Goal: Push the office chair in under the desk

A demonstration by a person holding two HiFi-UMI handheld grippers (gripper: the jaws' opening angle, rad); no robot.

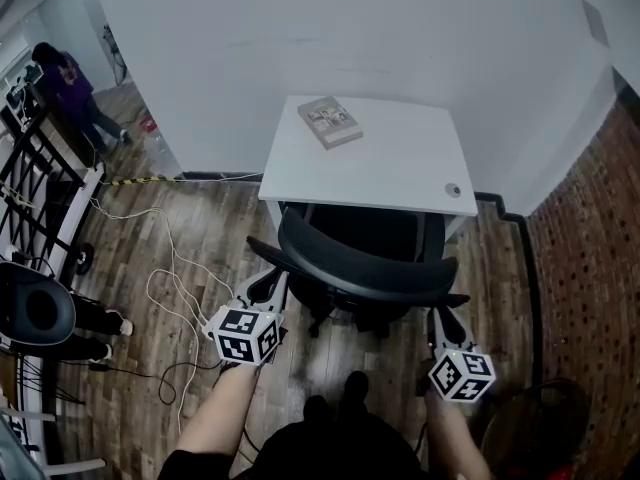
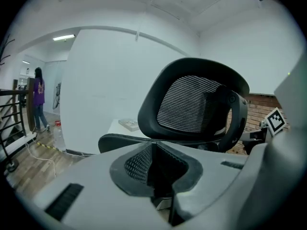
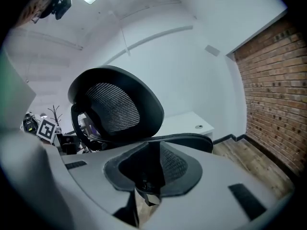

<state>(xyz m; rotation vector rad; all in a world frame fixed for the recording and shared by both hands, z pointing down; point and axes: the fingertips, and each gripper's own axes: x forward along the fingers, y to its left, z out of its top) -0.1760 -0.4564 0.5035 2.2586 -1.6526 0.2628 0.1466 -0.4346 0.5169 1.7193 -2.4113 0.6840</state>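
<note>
- While the office chair point(image 1: 365, 268) sits at centre frame with its seat partly tucked beneath the white desk point(image 1: 400, 173) and its curved backrest outside it, the left gripper point(image 1: 268, 286) at the backrest's left end has its jaws pressed together on nothing. It can only nudge with its tips, and those may slide off the rounded rim.
- The right gripper point(image 1: 441, 320), by the backrest's right end, shows only a narrow slit between its jaws with nothing visibly clamped, so a glancing contact there could slip in the same way.
- If one side pushes harder than the other, the chair probably swivels or rolls askew. It then goes in crooked, or an armrest catches a desk leg.
- Armrest height against the desktop's underside cannot be judged from these views. If the armrests ride too high, they strike the front edge and the chair stops short.
- A hard shove into the desk could jolt it and shift the book point(image 1: 330, 121) near its upper-left corner.
- The cables point(image 1: 165, 273) trail over the floor at left, apart from the chair's base. A castor veering that way could snag them.
</note>
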